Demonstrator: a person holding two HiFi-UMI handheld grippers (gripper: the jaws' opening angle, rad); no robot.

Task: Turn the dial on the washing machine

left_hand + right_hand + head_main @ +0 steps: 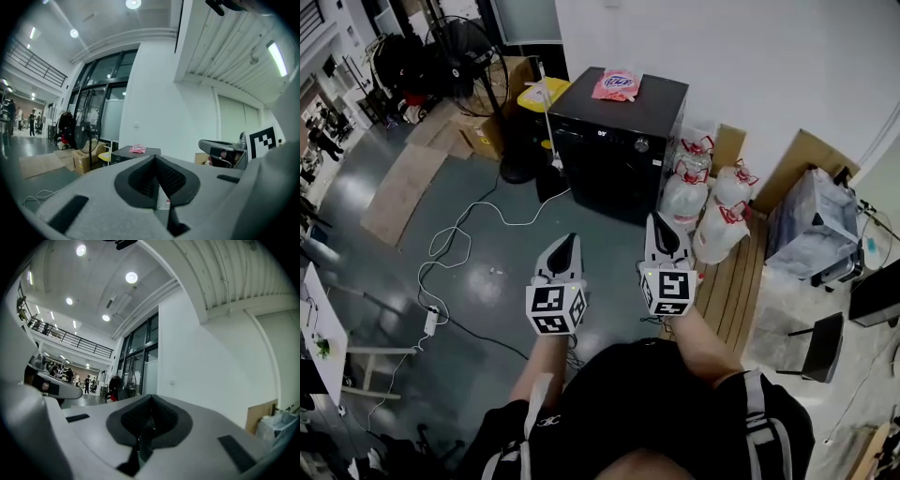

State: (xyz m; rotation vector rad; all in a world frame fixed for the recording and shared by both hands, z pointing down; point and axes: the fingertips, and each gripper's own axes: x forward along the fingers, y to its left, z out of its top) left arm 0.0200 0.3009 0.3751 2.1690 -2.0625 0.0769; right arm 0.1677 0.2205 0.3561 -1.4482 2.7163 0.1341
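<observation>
A black washing machine (619,141) stands against the white wall, with a pink packet (616,86) on its top and a round dial (642,144) on its front panel. My left gripper (570,242) and right gripper (660,223) are held side by side over the floor, well short of the machine and pointing at it. Both are shut with nothing between the pads. In the left gripper view, the left gripper (154,159) has its tips together, and the machine's top (124,151) and the packet (138,149) show beyond. The right gripper (151,400) faces the wall; the machine is hidden there.
Several white jugs with red caps (712,202) stand on a wooden pallet (736,281) right of the machine. A floor fan (473,56), cardboard boxes (483,131) and a yellow bin (542,94) are to its left. A white cable (459,244) lies across the floor.
</observation>
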